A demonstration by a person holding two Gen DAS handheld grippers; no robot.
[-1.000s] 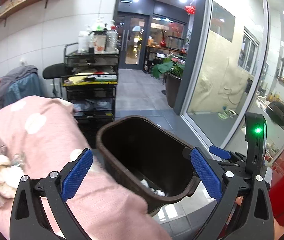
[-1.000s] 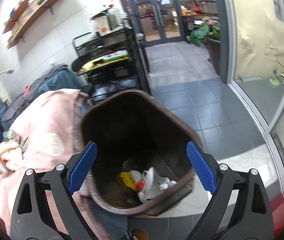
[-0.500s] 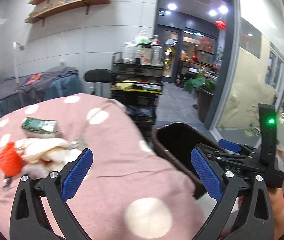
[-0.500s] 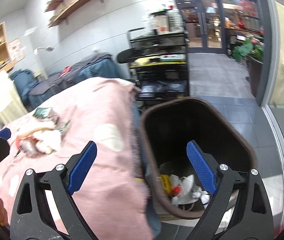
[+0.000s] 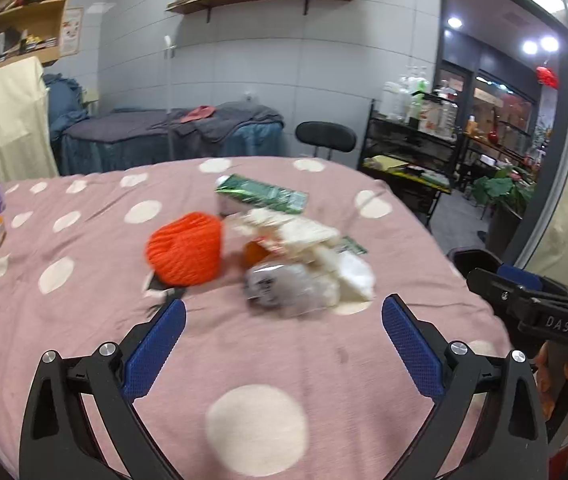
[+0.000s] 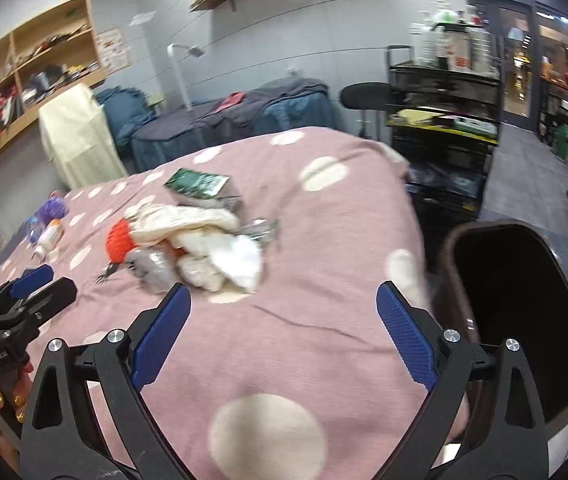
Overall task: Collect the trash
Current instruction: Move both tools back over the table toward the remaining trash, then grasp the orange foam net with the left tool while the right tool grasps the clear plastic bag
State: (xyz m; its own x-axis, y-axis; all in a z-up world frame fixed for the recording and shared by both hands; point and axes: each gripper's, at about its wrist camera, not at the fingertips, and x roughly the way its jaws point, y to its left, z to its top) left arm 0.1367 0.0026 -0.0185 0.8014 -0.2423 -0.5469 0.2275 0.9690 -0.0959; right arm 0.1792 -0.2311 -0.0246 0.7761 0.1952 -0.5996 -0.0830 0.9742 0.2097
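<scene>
Nearest the cameras: left gripper [image 5: 283, 340] and right gripper [image 6: 284, 328], both jaws spread wide and holding nothing, over the pink dotted cover [image 5: 244, 360]. Just ahead, mid-bed, sits the trash pile [image 5: 303, 264]: crumpled white tissue/plastic [image 6: 240, 260], likely light, soft, crushable; pinch a bunched fold, not a flat edge. Clear wrapper [image 5: 272, 284] looks slippery, so grip deep. Orange yarn ball [image 5: 184, 254] touches the pile, probably not trash. Green packet [image 5: 262, 194] lies behind, flat; take it by an edge. Bin [image 6: 523, 300] stands at the bed's right edge.
</scene>
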